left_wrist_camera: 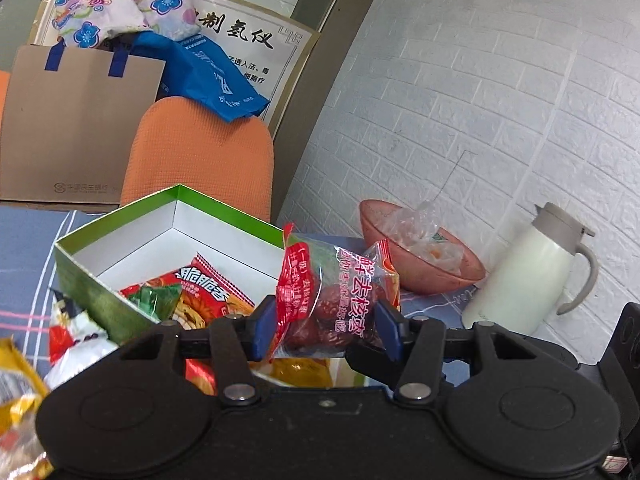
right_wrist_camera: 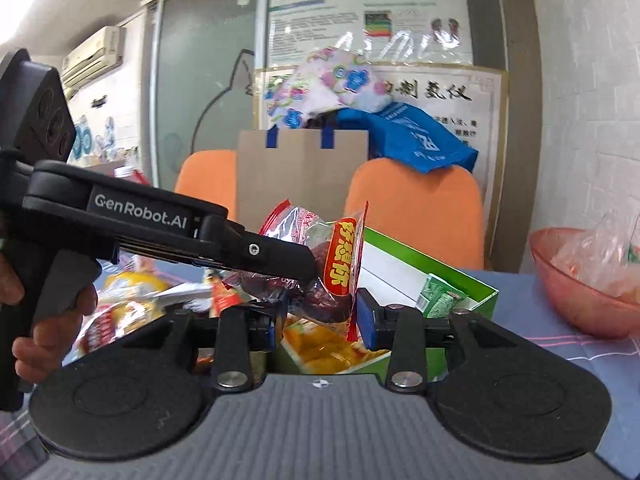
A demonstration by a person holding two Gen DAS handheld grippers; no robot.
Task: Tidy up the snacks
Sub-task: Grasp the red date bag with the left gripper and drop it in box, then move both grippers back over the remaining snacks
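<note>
My left gripper [left_wrist_camera: 326, 332] is shut on a clear red-edged packet of dates [left_wrist_camera: 328, 292], its blue pads pressing both sides, and holds it above the near corner of the green box [left_wrist_camera: 176, 216]. In the right wrist view the left gripper [right_wrist_camera: 298, 270] reaches in from the left, held by a person's hand [right_wrist_camera: 48, 340]. My right gripper [right_wrist_camera: 320, 326] is shut on a date packet with a yellow label [right_wrist_camera: 342, 268], which touches the left one's packet. Below lies the box [right_wrist_camera: 460, 276], with a red snack bag [left_wrist_camera: 208, 292], a green packet [right_wrist_camera: 438, 300] and an orange bag [right_wrist_camera: 328, 344] inside.
A pink bowl [left_wrist_camera: 420, 268] with a plastic bag stands right of the box, and a white jug [left_wrist_camera: 524, 272] sits against the brick wall. Loose snack bags [left_wrist_camera: 24, 372] lie at the left. Behind the table are orange chairs [left_wrist_camera: 200, 160] and a paper bag [left_wrist_camera: 76, 120].
</note>
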